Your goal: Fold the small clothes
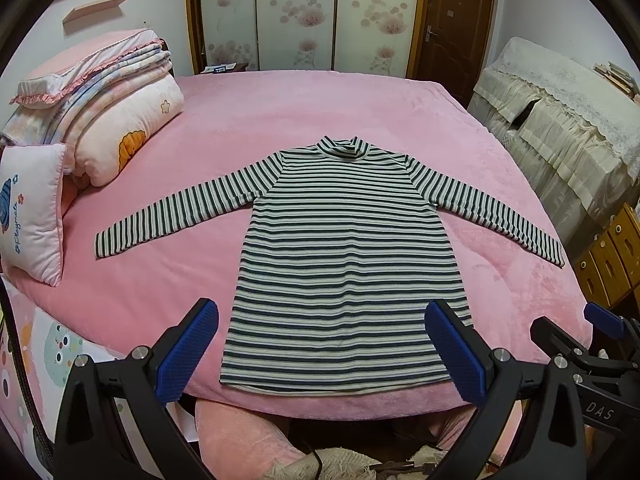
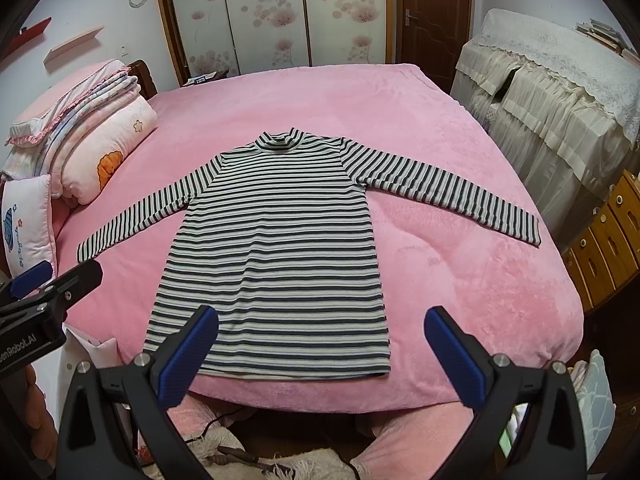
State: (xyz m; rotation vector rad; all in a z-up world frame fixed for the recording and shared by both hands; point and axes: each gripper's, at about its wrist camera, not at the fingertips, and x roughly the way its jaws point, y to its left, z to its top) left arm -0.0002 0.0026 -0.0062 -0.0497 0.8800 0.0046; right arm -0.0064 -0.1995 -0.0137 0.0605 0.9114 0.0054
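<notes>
Dark green and white stripes on the top point(image 1: 344, 264); plain pink on the bed point(image 1: 280, 112); blue pads point(image 1: 188, 352) on black tools.

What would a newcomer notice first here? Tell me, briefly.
The striped shirt, spread flat with both sleeves out in the middle of the pink bed. Next, the folded quilts stacked at the bed's left end. Both grippers, left and right, hover open at the near hem, holding nothing.

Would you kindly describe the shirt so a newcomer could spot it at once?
Find the big pink bed. The shirt lies flat at its middle, sleeves spread, collar toward the wardrobe. Unlike the pastel bedding beside it, it has dark-and-white stripes.
</notes>
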